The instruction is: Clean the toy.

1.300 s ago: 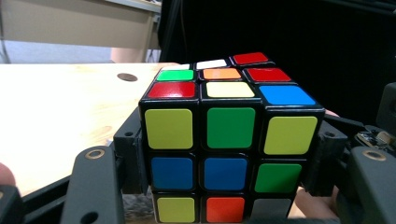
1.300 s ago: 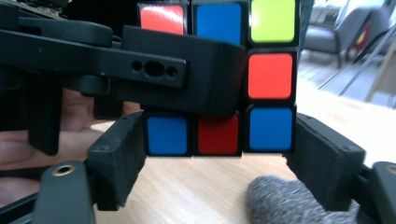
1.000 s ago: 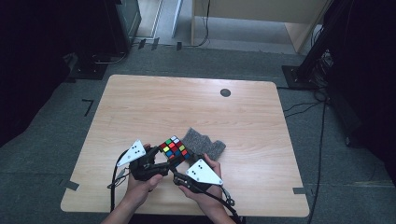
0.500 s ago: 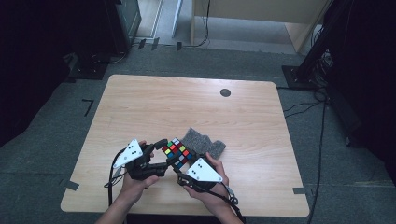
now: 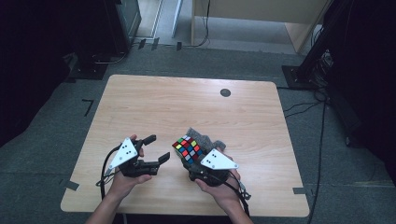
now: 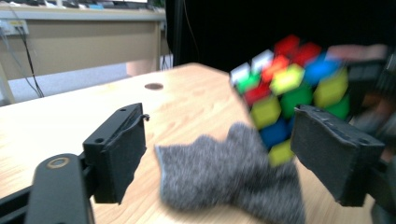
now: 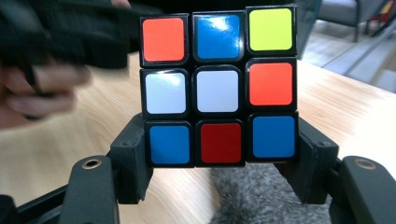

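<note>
A scrambled colour cube [image 5: 187, 148] is held above the wooden table [image 5: 187, 107], near its front edge. My right gripper [image 5: 191, 161] is shut on it. In the right gripper view the pads [image 7: 133, 163] clamp the bottom layer of the cube [image 7: 219, 88]. My left gripper [image 5: 159, 147] stands a short way to the cube's left. Its jaws have just been opening and stand open with nothing between them. In the left gripper view, the left gripper [image 6: 229, 154] frames a grey fuzzy cloth [image 6: 224, 177] on the table, with the blurred cube [image 6: 289, 88] beyond its right jaw.
The grey cloth [image 5: 211, 140] lies just behind the cube. A small black round disc [image 5: 225, 92] sits at the table's far side. The left hand [image 7: 37, 88] shows blurred at the left in the right gripper view. Dark stands and cables surround the table.
The left gripper's jaws have spread and come away from the cube, which they were at before. The right gripper has carried the cube a little to the right.
</note>
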